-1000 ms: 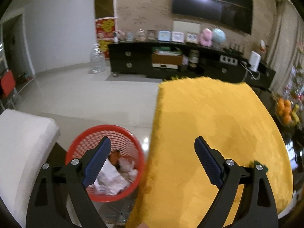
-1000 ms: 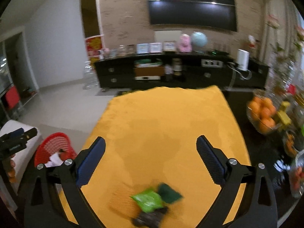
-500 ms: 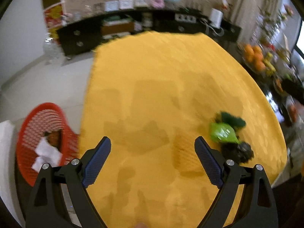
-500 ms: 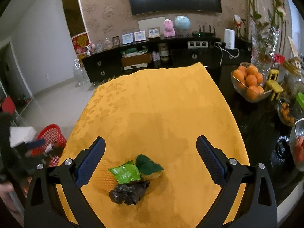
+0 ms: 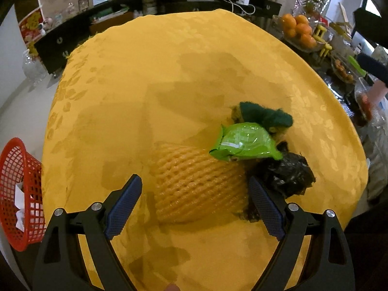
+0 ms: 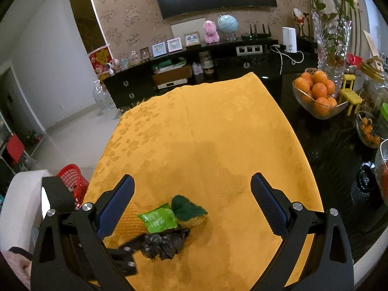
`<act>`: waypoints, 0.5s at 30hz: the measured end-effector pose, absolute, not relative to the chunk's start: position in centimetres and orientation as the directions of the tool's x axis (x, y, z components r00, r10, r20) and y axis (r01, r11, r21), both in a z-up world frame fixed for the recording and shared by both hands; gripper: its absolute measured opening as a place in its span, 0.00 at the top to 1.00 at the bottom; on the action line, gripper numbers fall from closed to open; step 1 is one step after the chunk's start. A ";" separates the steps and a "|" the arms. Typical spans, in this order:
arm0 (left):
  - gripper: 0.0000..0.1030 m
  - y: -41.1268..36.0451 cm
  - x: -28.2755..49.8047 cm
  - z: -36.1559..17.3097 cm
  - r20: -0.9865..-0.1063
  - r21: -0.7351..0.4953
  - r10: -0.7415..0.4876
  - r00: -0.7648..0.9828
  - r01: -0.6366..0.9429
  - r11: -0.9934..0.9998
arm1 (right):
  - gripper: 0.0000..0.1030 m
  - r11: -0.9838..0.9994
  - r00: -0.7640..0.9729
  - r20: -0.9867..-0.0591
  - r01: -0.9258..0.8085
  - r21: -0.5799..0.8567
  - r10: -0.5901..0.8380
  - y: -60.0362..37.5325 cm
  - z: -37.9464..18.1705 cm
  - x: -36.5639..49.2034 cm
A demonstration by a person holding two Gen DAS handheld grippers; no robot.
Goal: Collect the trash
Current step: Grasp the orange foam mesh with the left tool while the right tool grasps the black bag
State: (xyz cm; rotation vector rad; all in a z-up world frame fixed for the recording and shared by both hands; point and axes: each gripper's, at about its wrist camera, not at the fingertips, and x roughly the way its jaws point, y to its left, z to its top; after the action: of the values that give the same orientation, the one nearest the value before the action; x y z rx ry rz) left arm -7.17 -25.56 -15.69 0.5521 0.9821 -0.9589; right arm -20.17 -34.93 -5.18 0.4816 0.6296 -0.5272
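Observation:
A pile of trash lies on the yellow tablecloth [image 5: 169,72]: a yellow foam fruit net [image 5: 196,181], a green wrapper [image 5: 245,140], a dark green scouring pad [image 5: 264,115] and a crumpled black bag [image 5: 286,174]. My left gripper [image 5: 194,208] is open, its jaws on either side of the foam net, low over the cloth. My right gripper [image 6: 191,206] is open and empty, higher up, above the same pile: wrapper [image 6: 158,219], pad [image 6: 188,208], black bag [image 6: 162,243]. The left gripper's finger [image 6: 155,237] shows beside the black bag there.
A red mesh bin [image 5: 17,194] with paper in it stands on the floor left of the table; it also shows in the right wrist view [image 6: 74,181]. A bowl of oranges [image 6: 317,94], a glass vase [image 6: 332,31] and jars crowd the dark table on the right. A white chair [image 6: 21,201] stands at left.
My left gripper has swung from over the red bin to the right and down, and now straddles the foam net. My right gripper has risen and drawn back a little.

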 end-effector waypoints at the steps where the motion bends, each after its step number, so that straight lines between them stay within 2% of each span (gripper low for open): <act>1: 0.27 -25.3 -6.9 -15.8 -0.881 -0.022 -0.419 0.220 0.865 0.501 | 0.09 0.764 0.688 -0.657 0.591 0.260 -0.308 -35.0 -5.2 -20.2; 3: 0.32 -25.3 -6.2 -16.0 -0.882 -0.066 -0.431 0.190 0.856 0.514 | 0.09 0.764 0.688 -0.659 0.590 0.262 -0.305 -35.0 -5.2 -20.2; 4: 0.38 -25.2 -6.0 -15.9 -0.880 -0.066 -0.432 0.198 0.849 0.524 | 0.09 0.764 0.688 -0.660 0.589 0.263 -0.303 -34.9 -5.2 -20.2; 6: 0.43 -24.9 -5.7 -15.8 -0.877 -0.059 -0.432 0.211 0.844 0.533 | 0.09 0.764 0.688 -0.662 0.588 0.265 -0.299 -35.0 -5.3 -20.1; 8: 0.55 -24.6 -5.2 -15.5 -0.874 -0.063 -0.434 0.220 0.833 0.550 | 0.09 0.765 0.687 -0.665 0.586 0.267 -0.294 -34.9 -5.3 -20.0; 10: 0.57 -24.2 -4.5 -15.3 -0.871 -0.072 -0.435 0.227 0.818 0.570 | 0.09 0.768 0.687 -0.668 0.582 0.269 -0.286 -34.9 -5.5 -19.8; 12: 0.64 -23.7 -3.8 -14.9 -0.867 -0.070 -0.435 0.244 0.804 0.591 | 0.09 0.774 0.684 -0.673 0.576 0.263 -0.281 -34.6 -5.7 -19.6; 15: 0.65 -22.6 -2.5 -14.1 -0.857 -0.086 -0.442 0.263 0.775 0.627 | 0.09 0.781 0.675 -0.685 0.572 0.252 -0.274 -34.2 -6.2 -19.1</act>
State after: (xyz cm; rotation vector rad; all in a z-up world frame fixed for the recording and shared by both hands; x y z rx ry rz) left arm -2.46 -22.61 -14.10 0.3888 1.0020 -0.8511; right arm -19.13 -34.22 -6.16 0.4777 0.6751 -0.4961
